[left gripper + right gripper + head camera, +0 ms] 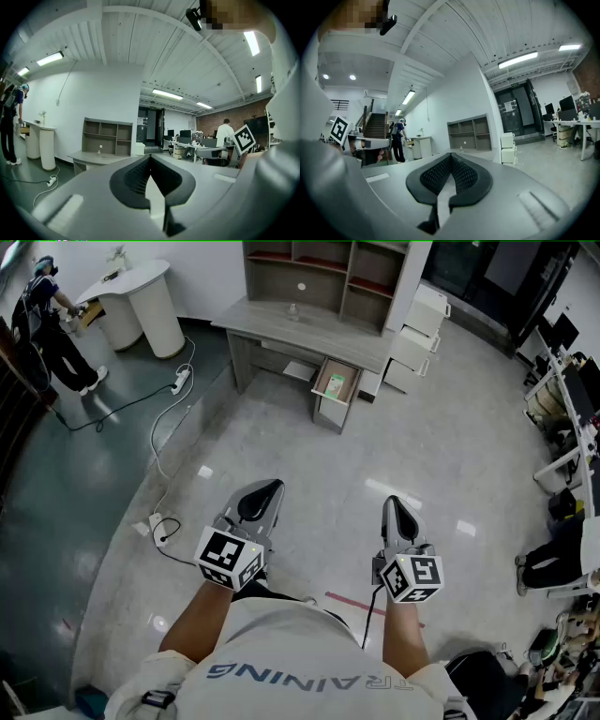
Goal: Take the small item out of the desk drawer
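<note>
Item in open drawer lies well beyond left claw and right claw.

**Count of items, head view.**

- Grippers: two, the left gripper and the right gripper.
- Marker cubes: two, one on the left and one on the right.
- Surface: one. It carries one shelf unit and one bottle.
- Open drawer: one, holding one green item.
- White cabinet: one.
- Round counter: one.
- Power strip: one.
- White floor box with cable: one.
- Other persons: two, one standing and one seated.
</note>
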The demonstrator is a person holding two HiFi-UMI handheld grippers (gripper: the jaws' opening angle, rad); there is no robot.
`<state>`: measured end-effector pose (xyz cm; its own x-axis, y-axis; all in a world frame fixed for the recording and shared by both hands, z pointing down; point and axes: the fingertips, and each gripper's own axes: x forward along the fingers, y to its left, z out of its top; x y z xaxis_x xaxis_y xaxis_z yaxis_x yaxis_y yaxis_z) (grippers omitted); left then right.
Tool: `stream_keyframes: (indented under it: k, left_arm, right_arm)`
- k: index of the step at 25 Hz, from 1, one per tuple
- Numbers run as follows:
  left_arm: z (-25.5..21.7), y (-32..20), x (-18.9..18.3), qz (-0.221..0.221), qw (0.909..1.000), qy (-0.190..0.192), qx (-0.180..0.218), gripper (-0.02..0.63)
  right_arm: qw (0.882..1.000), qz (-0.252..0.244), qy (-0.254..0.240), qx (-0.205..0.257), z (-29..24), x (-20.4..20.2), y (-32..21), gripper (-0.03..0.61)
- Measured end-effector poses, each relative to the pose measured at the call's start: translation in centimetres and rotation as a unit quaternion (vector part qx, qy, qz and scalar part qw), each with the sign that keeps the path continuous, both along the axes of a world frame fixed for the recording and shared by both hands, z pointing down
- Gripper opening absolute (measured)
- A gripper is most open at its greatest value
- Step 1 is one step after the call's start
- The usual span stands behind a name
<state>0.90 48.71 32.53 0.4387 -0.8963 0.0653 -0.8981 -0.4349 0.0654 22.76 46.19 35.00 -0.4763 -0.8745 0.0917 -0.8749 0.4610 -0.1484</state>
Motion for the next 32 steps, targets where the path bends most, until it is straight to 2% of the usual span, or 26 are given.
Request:
stream_keyframes:
  k: [5, 12, 18, 23, 32]
  left_arm:
    - [0.5, 0.2, -0.4, 0.0, 1.0, 0.002, -0.004, -0.002]
    - [0.7, -0.3, 0.2, 0.007, 0.9999, 0.007, -0.008, -0.002]
    - [1.0, -1.1, -0.9, 0.01, 0.9998, 0.012, -0.011, -0.002]
    - [1.5, -4.1, -4.5, 0.012, 0.9996, 0.021, -0.014, -0.002]
    - [0.6, -11.8, -14.2, 0.028, 0.9993, 0.02, -0.01, -0.002]
  right_arm:
    - [1.0, -0.003, 0.01, 0.004, 0.2, -0.7, 0.4, 0.012]
    - [1.0, 0.006, 0.018, -0.004, 0.7, 0.4, 0.4, 0.012]
    - [1.0, 0.013, 0.024, -0.013, 1.5, -0.6, -0.5, 0.012]
    - [0.999, 0.013, 0.039, -0.019, 1.8, -4.1, -3.5, 0.012]
    - [0.998, 0.026, 0.046, -0.015, 0.4, -14.2, -10.5, 0.012]
